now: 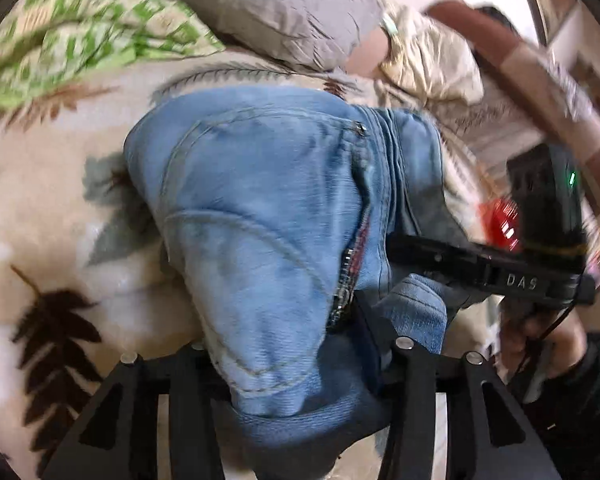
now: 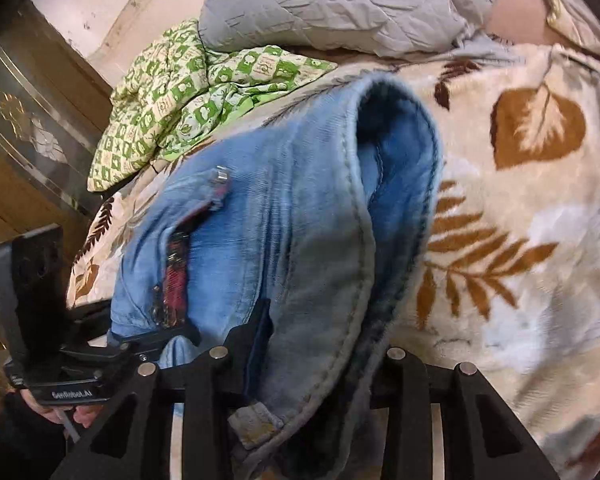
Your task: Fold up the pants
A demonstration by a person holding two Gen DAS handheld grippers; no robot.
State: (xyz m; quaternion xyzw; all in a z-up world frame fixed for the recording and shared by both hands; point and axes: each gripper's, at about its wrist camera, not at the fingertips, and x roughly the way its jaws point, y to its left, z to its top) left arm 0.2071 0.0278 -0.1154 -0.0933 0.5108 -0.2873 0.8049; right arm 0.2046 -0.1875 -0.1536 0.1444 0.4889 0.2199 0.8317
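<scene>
Light blue jeans (image 1: 268, 208) lie on a leaf-patterned blanket, waist end toward me, with the open zipper fly (image 1: 350, 264) showing red lining. My left gripper (image 1: 300, 360) is shut on the waistband, denim bunched between its fingers. My right gripper (image 2: 312, 344) is shut on the other side of the waistband (image 2: 340, 280), whose dark blue inside (image 2: 384, 152) gapes open. Each gripper shows in the other's view: the right one (image 1: 480, 268) at the right of the left wrist view, the left one (image 2: 100, 344) at the lower left of the right wrist view.
The cream blanket (image 2: 520, 260) with brown leaves covers the bed. A green checked cloth (image 2: 188, 92) and a grey pillow (image 2: 340, 4) lie at the far end. A wooden cabinet (image 2: 24, 140) stands left of the bed. A beige cushion (image 1: 424, 56) lies at the back.
</scene>
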